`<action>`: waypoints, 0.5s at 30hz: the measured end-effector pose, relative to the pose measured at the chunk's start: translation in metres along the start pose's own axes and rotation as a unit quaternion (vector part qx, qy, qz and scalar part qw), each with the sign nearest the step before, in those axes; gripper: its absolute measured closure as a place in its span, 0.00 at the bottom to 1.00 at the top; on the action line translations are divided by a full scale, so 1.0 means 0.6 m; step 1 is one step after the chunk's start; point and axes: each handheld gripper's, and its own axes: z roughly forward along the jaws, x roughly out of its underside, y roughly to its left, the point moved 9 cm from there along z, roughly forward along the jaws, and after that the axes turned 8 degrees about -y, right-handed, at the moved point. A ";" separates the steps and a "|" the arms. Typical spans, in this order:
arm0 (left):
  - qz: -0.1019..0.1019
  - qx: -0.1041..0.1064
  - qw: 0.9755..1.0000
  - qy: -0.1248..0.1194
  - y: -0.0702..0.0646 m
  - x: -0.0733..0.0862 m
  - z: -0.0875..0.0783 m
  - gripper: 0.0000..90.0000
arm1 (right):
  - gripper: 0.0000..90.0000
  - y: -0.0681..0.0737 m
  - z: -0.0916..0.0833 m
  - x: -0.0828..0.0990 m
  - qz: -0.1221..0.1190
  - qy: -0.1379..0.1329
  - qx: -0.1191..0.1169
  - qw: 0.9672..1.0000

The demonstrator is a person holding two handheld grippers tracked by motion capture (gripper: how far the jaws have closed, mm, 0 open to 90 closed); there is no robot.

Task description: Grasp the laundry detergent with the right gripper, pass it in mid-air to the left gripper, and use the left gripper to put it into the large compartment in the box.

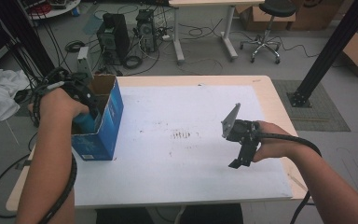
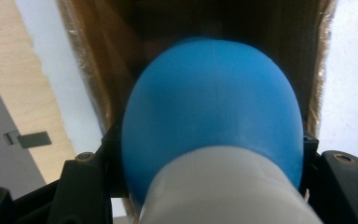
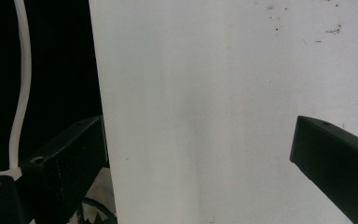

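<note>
A blue cardboard box [image 1: 103,122] with an open top stands at the table's left edge. My left gripper [image 2: 209,158] reaches down into it, shut on a rounded blue object with a white end [image 2: 214,107]; the same object [image 1: 85,122] shows just inside the box's rim. The box's brown inner walls [image 2: 102,56] surround it. My right gripper [image 1: 237,163] hangs over the front right of the white sheet, pointing down. In the right gripper view this gripper [image 3: 198,154] is open, with nothing between its jaws.
A white sheet [image 1: 186,140] covers most of the wooden table [image 1: 270,93]. Beyond the table, computer towers [image 1: 114,35], cables, a stool [image 1: 265,28] and cardboard boxes sit on the floor. A black post [image 1: 326,51] rises at the right.
</note>
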 end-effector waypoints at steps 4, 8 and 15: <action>0.002 0.002 1.000 0.004 -0.001 0.000 0.014 0.43 | 0.04 0.001 0.000 0.000 0.001 0.000 0.000 1.000; 0.002 0.000 1.000 0.009 -0.001 0.000 0.024 0.43 | 0.04 0.001 0.000 0.001 0.002 -0.002 0.000 1.000; 0.003 -0.005 1.000 0.011 0.001 -0.001 0.042 0.43 | 0.04 0.003 0.002 0.005 0.005 -0.002 -0.001 1.000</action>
